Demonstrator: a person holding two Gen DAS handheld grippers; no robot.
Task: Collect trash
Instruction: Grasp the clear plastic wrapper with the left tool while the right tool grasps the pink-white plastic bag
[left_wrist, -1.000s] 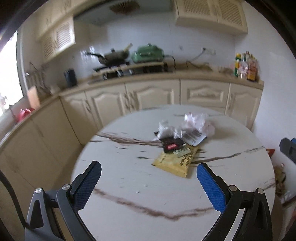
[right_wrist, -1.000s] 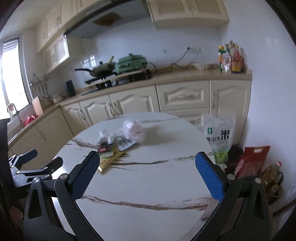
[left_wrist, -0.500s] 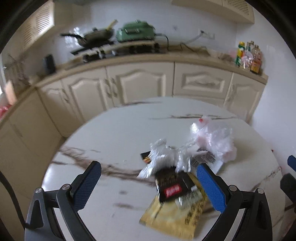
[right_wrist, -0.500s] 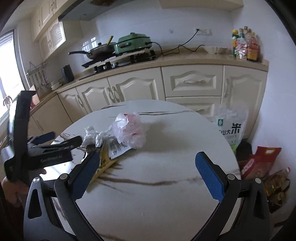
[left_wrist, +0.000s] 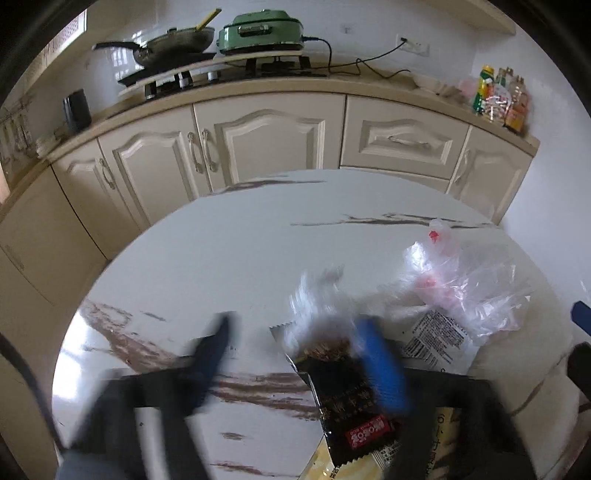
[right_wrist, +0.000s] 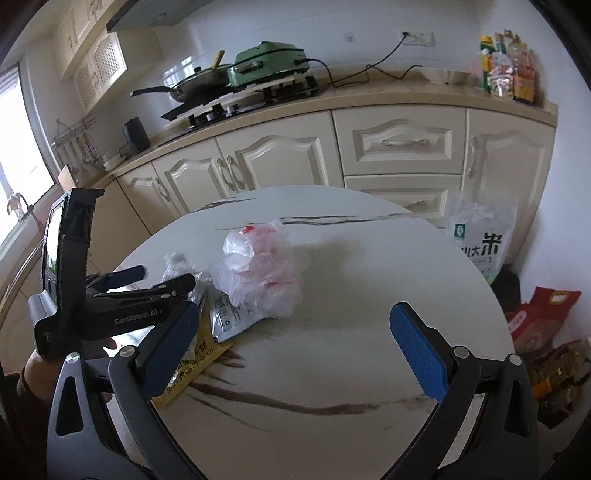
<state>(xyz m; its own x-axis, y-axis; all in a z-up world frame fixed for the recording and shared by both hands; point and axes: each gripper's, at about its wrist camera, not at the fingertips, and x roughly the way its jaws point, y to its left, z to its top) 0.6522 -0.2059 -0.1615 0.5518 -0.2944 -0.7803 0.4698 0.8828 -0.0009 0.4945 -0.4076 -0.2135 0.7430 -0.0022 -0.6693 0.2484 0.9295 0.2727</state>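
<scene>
Your trash sits in one heap on the round marble table (right_wrist: 332, 369), toward its left side as your right camera sees it. Take the crumpled clear plastic bag (right_wrist: 262, 273) with red print as your landmark. Just left of it lies a small crinkled clear wrapper (right_wrist: 177, 264). In front of it, partly tucked under it, is a white printed packet (right_wrist: 229, 314), and below that a yellow packet (right_wrist: 195, 354). A black snack wrapper (left_wrist: 343, 398) lies on top of the yellow one.

Your left gripper (left_wrist: 299, 362) hangs over the black wrapper, left of the bag. Its tongs are blurred and closing, with the wrapper's upper end between them; you cannot tell whether the pads press it yet.

Your right gripper (right_wrist: 295, 350) stands wide over bare table in front of the bag, holding nothing.
</scene>
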